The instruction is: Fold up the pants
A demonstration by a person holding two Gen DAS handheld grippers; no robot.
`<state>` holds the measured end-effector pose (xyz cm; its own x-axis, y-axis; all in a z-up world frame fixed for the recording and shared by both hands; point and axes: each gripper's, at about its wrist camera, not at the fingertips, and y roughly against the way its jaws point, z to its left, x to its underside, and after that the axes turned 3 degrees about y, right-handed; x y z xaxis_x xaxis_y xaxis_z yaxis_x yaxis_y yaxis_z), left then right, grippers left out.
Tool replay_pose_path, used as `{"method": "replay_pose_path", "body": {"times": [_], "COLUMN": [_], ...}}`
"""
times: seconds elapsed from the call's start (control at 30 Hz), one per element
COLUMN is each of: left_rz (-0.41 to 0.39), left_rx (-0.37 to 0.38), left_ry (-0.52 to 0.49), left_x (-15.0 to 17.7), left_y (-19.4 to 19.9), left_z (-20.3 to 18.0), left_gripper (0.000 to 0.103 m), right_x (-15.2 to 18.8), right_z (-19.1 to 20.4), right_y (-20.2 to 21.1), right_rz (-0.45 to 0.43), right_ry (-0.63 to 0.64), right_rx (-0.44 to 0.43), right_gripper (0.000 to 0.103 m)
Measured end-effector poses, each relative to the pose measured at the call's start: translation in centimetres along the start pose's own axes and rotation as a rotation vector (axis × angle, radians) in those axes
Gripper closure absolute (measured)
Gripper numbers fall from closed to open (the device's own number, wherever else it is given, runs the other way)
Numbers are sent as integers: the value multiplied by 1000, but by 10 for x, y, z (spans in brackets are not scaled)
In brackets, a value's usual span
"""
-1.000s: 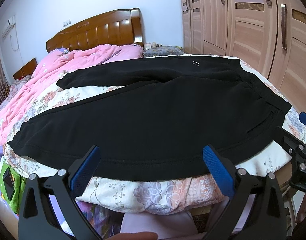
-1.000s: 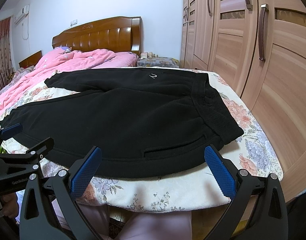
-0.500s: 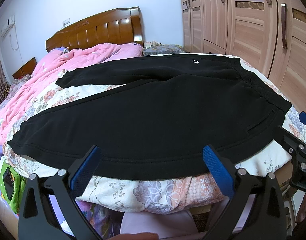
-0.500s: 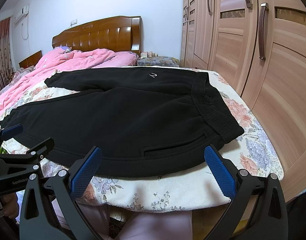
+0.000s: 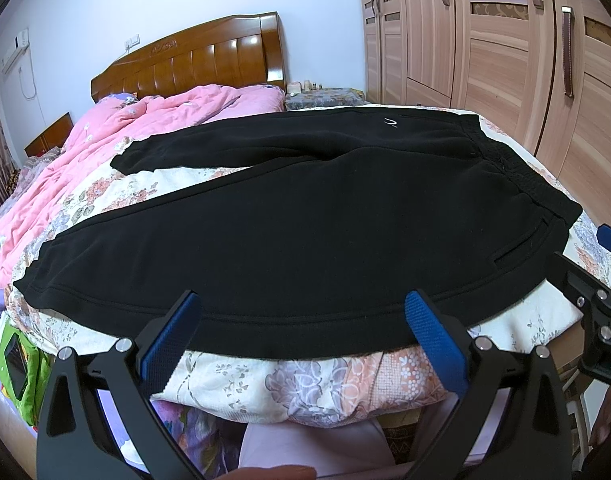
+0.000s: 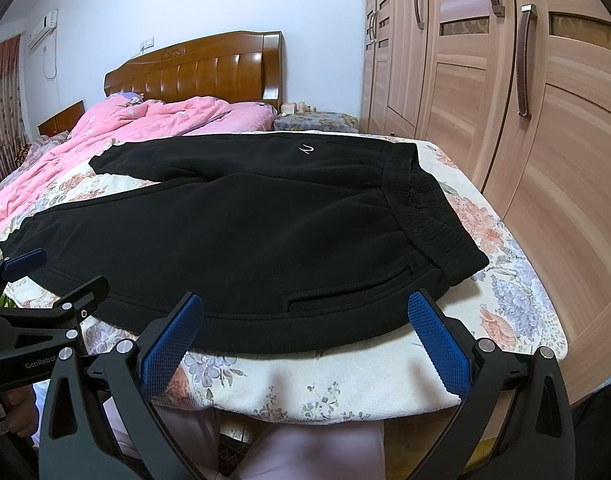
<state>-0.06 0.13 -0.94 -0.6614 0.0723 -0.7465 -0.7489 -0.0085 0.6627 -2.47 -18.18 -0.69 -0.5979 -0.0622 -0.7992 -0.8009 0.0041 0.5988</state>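
Over the last second almost nothing changed: the left claw [image 5: 303,334] stayed apart and empty at the near hem of the pants [image 5: 305,232], flat on the bed [image 5: 305,384]; the right claw [image 6: 305,336] likewise, so folding hadn't begun.

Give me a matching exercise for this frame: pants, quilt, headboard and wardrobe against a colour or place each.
Things:
1. pants
2. quilt
3. headboard
4. wardrobe

Descriptions:
A. pink, bunched at the far left of the bed
B. black, spread flat on the floral cover
C. light wood doors along the right wall
D. glossy brown wood against the far wall

Pairs: 1-B, 2-A, 3-D, 4-C
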Motion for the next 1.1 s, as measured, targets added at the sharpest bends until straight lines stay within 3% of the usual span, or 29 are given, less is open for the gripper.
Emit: {"method": "replay_pose_path", "body": {"times": [0.8, 0.97, 1.1], "left_rz": [3, 23, 30], "left_rx": [4, 47, -2], "left_ry": [1, -9, -42], "left_x": [1, 1, -1], "left_y": [0, -3, -6], "left_z": [1, 2, 2], "left_gripper": [1, 1, 1], "right_x": [0, 4, 0], "right_z": [0, 4, 4], "right_y": [-1, -10, -19], "right_rz": [2, 30, 42], "right_ry": [5, 38, 66], "right_rx": [-1, 5, 7], "right_gripper": [4, 4, 4]}}
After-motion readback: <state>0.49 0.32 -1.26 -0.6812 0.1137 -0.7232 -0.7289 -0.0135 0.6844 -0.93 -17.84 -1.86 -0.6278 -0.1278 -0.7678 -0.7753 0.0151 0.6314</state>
